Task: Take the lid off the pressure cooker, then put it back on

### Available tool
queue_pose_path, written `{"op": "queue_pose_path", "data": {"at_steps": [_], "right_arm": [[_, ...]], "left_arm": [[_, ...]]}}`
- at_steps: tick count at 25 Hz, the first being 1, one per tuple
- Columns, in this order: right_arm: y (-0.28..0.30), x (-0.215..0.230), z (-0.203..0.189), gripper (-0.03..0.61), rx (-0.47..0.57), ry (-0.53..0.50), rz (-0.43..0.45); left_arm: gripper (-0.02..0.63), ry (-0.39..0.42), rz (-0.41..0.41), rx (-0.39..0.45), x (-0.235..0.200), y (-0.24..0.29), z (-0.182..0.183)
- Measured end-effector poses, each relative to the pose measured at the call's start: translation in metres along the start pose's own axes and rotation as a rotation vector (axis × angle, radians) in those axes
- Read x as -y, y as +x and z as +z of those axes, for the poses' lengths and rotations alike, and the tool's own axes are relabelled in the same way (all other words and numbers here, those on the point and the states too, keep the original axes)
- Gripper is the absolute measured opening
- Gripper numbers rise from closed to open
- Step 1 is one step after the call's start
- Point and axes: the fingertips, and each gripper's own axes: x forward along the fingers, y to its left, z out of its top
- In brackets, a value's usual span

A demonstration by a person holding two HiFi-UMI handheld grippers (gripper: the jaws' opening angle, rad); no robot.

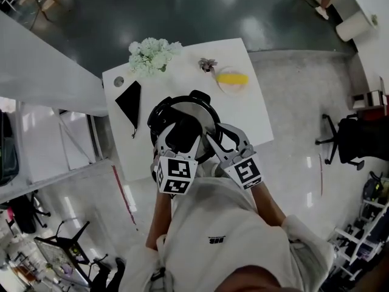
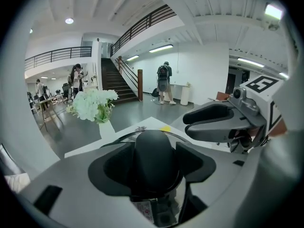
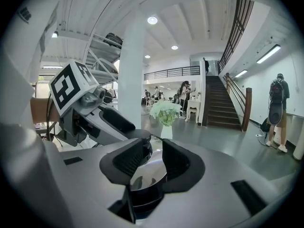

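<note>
Spread left tongs (image 2: 153, 167) straddle the lid knob (image 2: 152, 144) (no pinch); right tongs (image 3: 153, 161) gape over the lid (image 3: 149, 174).

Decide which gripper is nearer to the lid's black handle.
Left. The left gripper has the lid's black handle between its open jaws. The right gripper is off to the handle's right, at the pressure cooker edge.

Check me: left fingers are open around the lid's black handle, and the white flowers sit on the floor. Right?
Not the floor: the head view shows the white flowers on the table. The left fingers are open around the lid's black handle.
</note>
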Motion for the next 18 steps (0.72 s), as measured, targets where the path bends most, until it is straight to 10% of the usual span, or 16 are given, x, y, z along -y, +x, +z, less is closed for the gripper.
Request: {"op": "queue_pose_path", "data": {"at_steps": [18], "right_arm": [[0.015,0.016,-0.003,0.129,-0.021,-0.056,0.158]], "left_arm": [[0.290,-0.061,-0.021,-0.092,0.002,0.016,-0.015]]}}
